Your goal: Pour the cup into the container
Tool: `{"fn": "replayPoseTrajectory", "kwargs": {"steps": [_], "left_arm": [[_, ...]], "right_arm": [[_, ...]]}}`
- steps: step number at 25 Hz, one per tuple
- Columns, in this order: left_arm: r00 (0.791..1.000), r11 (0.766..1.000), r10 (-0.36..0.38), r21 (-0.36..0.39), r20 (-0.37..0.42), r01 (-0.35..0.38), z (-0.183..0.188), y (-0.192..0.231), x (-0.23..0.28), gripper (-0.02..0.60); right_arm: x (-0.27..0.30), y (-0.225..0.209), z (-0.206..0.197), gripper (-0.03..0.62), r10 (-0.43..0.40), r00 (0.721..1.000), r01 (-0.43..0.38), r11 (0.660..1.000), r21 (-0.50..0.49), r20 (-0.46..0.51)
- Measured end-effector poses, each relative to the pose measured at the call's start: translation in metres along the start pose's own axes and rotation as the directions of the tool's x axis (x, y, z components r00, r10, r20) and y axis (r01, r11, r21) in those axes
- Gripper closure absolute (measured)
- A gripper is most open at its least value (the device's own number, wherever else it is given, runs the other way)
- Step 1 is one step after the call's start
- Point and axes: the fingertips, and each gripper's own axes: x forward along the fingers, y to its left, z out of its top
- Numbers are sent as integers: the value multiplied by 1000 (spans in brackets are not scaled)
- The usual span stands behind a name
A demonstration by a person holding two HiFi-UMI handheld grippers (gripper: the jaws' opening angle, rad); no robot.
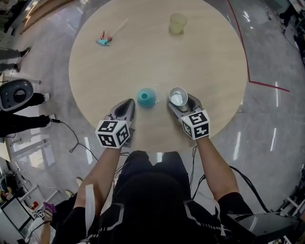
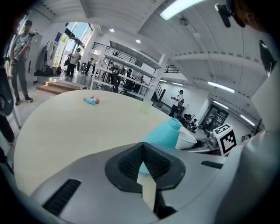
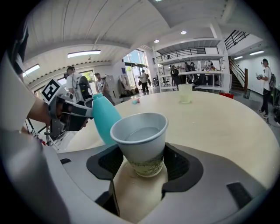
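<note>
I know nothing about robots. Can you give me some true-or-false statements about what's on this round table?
The white paper cup sits between the right gripper's jaws. True.
That cup is empty. False: it holds clear liquid.
The teal narrow-necked container lies on its side. False: it stands upright.
The left gripper holds nothing. True.
The pale yellow translucent cup stands beside the teal container. False: it stands far across the table.

1. You are in a big, bright hall with a white ceiling [image 3: 109, 26].
2. Long lights [image 2: 188, 8] shine up there.
3. The floor [image 1: 267, 43] under you is grey and shiny, with a red line [image 1: 239, 45] on it.
4. A round, pale table [image 1: 143, 62] is in front of you.
5. Far off are tall windows [image 2: 78, 31] and a stair [image 3: 237, 37].
</note>
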Motion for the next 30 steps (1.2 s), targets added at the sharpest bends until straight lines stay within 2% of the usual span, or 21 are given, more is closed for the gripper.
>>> {"fn": "replayPoseTrajectory", "kwargs": {"steps": [8,16,22,30], "left_arm": [[1000,1000,-1,-1,-12,1,-7,2,-1,583],[1000,1000,-12,19,13,11,4,-7,-13,583],[998,999,-25,32,54,23,23,-13,-17,583],[989,990,-94,114,116,81,52,-30,-32,583]], "right_arm": [[-1,1,-8,303,18,999,-19,999,34,30],[-9,6,-16,298,15,1000,-15,1000,22,-17],[-13,4,-4,292,22,1000,-22,1000,14,-4],[-42,7,19,293,4,999,-5,1000,19,41]]}}
